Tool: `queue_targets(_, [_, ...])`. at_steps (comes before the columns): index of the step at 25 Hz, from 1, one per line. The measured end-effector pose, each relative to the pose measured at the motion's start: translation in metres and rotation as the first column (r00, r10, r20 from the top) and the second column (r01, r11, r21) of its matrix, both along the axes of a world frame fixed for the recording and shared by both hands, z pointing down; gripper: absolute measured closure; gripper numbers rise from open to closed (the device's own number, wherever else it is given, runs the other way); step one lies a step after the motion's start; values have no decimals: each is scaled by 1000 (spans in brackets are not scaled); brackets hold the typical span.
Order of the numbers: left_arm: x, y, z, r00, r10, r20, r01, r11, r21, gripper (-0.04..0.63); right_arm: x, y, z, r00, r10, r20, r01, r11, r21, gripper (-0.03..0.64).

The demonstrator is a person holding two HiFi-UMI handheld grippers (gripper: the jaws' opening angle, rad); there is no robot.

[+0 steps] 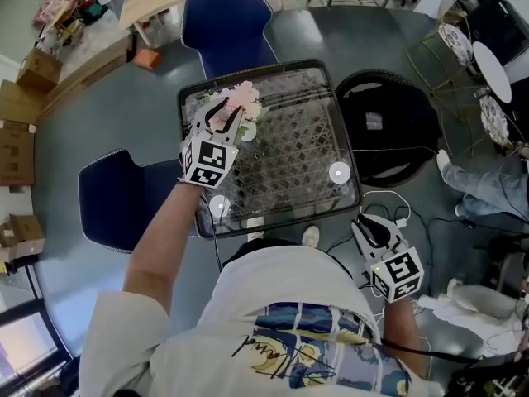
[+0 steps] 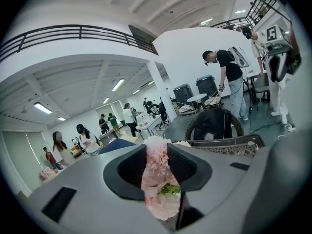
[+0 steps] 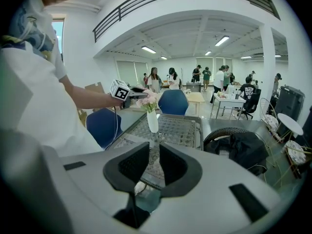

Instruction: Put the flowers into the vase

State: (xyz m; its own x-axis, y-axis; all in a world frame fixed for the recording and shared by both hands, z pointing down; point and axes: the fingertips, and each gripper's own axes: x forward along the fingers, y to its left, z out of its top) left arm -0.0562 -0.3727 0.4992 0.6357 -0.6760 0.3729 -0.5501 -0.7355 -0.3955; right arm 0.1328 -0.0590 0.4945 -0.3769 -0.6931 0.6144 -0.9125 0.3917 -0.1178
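Note:
A bunch of pink flowers (image 1: 246, 98) stands in a white vase (image 1: 248, 131) at the far left of the glass-topped wicker table (image 1: 306, 139). My left gripper (image 1: 225, 116) reaches in from the left at blossom height. In the left gripper view the blossoms (image 2: 158, 179) fill the gap of that gripper (image 2: 157, 155) and touch both pads. The right gripper view shows the vase (image 3: 152, 122) upright with the flowers (image 3: 148, 100) on top. My right gripper (image 1: 369, 228) hangs off the table's near right corner, its jaws (image 3: 155, 150) slightly apart and empty.
Two blue chairs (image 1: 227, 23) (image 1: 116, 197) stand beyond and left of the table. A round black chair with a dark garment (image 1: 388, 126) sits at the right. Two white discs (image 1: 340, 172) (image 1: 219, 206) lie on the glass. Cables (image 1: 388, 201) trail over the floor.

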Motion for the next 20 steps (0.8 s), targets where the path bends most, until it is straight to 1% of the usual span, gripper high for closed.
queue_targets(10, [4,4,-6,1000,4,4,-4,1000,-16,434,3,-3,1,1000,-6,18,6,1000,18,552])
queue_targets(20, [10,14,-20,1000,6,-10,-6,1000,-1,405,15,-2,1,999,-36,36,35,999,36,552])
